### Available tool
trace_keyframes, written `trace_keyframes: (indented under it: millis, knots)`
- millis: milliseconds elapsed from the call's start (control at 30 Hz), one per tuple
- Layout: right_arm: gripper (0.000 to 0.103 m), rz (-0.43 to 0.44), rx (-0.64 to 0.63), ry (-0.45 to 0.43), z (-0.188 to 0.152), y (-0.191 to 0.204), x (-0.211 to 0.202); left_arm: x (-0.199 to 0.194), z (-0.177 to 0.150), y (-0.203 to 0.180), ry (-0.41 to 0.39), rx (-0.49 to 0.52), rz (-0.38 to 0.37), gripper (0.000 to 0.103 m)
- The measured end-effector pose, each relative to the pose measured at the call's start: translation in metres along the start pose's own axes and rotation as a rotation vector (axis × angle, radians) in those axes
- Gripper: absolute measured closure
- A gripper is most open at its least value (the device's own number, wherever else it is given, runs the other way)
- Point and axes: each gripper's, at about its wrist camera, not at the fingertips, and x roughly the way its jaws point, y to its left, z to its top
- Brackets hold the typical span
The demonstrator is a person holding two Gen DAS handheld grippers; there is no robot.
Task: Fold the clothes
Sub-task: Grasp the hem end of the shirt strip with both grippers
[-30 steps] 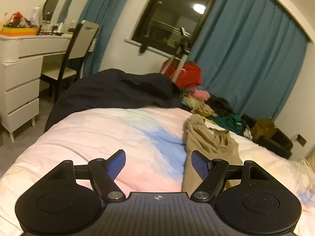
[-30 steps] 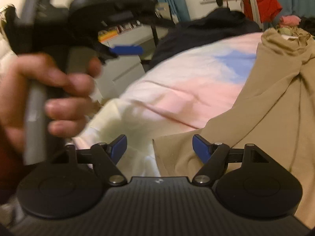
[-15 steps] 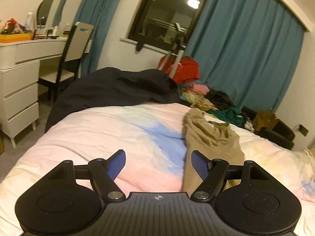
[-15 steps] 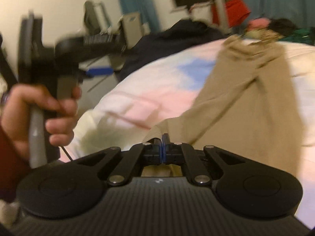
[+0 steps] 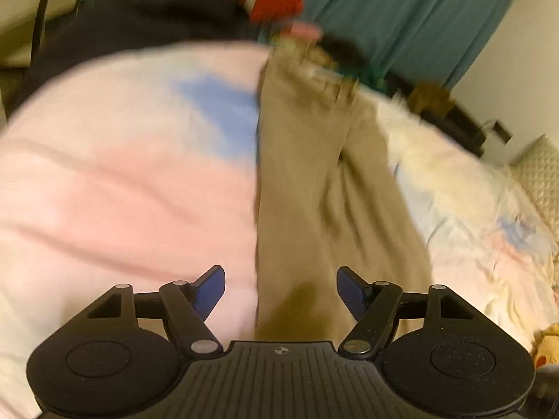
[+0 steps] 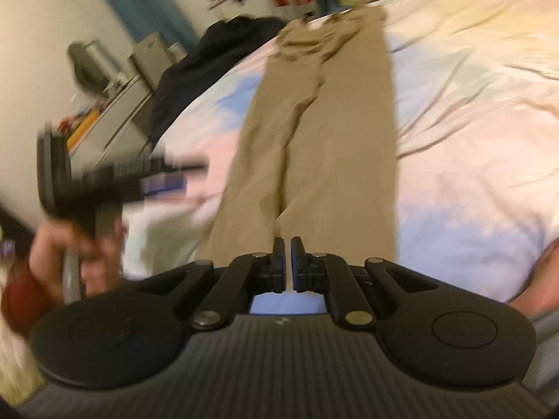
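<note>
The khaki trousers (image 6: pixel 325 132) lay lengthwise on the bed (image 6: pixel 471 111), waistband at the far end. The right gripper (image 6: pixel 288 262), at their near hem, had just parted slightly from fully closed; whether cloth sat between its pads could not be told. The left gripper (image 5: pixel 281 293) hung wide open above the trousers' near end, jaws just narrowing, holding nothing. A thin one-layer pinch could slip, skewing the fold.

Trousers (image 6: pixel 325 111) laid lengthwise on the bed (image 6: pixel 471 104), clothes pile (image 5: pixel 335 49) behind them, dresser (image 6: pixel 115 104) left of bed
</note>
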Motion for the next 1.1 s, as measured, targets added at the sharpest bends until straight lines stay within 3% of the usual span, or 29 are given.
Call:
trace_keyframes:
  millis: [33, 67, 133, 300, 467, 633, 900, 1100]
  knots:
    - [0.072, -0.007, 0.039, 0.006, 0.006, -0.008, 0.001, 0.004, -0.002, 0.004, 0.026, -0.026, -0.008, 0.032]
    - [0.043, 0.007, 0.091, 0.015, 0.012, -0.019, 0.005, 0.009, -0.003, 0.008, 0.052, -0.052, -0.016, 0.033]
    - [0.021, 0.061, 0.205, 0.03, 0.021, -0.042, 0.012, 0.016, -0.006, 0.017, 0.093, -0.111, -0.03, 0.033]
    - [0.021, 0.083, 0.379, 0.093, 0.019, -0.084, 0.033, 0.023, -0.012, 0.038, 0.169, -0.236, -0.084, 0.035]
    - [0.024, 0.123, 0.582, 0.13, 0.008, -0.117, 0.047, 0.022, -0.017, 0.047, 0.203, -0.284, -0.182, 0.054]
    - [0.026, 0.114, 0.544, 0.148, 0.007, -0.112, 0.049, 0.025, -0.023, 0.044, 0.253, -0.232, -0.226, 0.058]
    - [0.026, 0.125, 0.53, 0.158, 0.005, -0.111, 0.048, 0.013, -0.019, 0.029, 0.179, -0.188, -0.325, 0.058]
    - [0.026, 0.117, 0.512, 0.165, 0.004, -0.109, 0.047, 0.033, -0.024, 0.023, 0.293, -0.188, -0.275, 0.057]
